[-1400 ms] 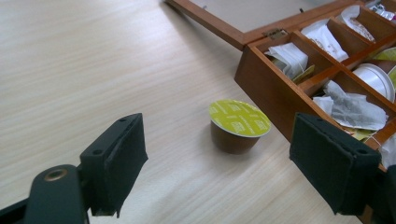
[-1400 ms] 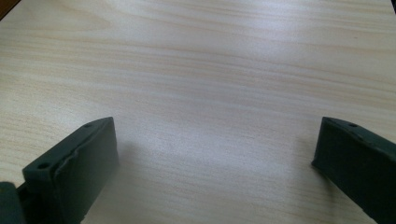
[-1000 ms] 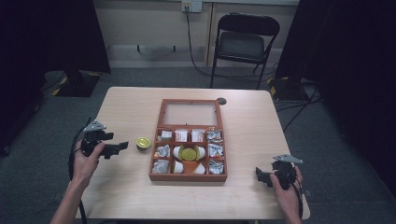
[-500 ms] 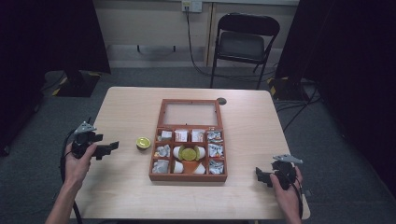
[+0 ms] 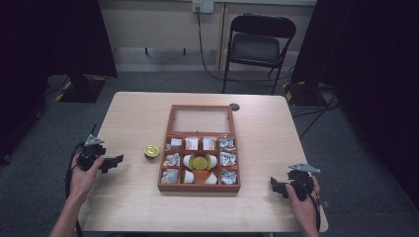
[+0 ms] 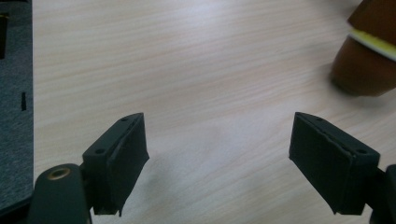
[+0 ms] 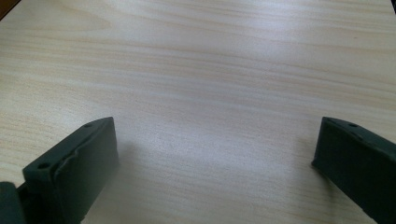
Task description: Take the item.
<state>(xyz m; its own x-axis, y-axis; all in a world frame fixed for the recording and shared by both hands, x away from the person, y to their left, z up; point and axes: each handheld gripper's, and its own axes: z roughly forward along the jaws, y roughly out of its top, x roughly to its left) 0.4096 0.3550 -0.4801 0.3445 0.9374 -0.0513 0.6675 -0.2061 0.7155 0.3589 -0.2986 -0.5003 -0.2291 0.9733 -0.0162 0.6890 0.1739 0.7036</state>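
1. Moved since the earlier frame: left gripper is lower and farther back toward the counter's left edge, away from the small tin; right gripper unchanged.
2. Grippers: both spread, nothing between the jaws, each hovering over bare counter.
3. Small tin: round, yellow-topped, standing just left of the box, apart from it.
4. Box: reddish wood, gridded compartments, glazed lid open; holds crinkled wrapped packets, white cups and a second yellow-topped tin.
5. Progress: judged near its end or paused; no item in hand.

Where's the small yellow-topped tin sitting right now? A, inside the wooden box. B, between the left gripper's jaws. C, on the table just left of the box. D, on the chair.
C: the small yellow-topped tin stands on the table, just left of the wooden box.
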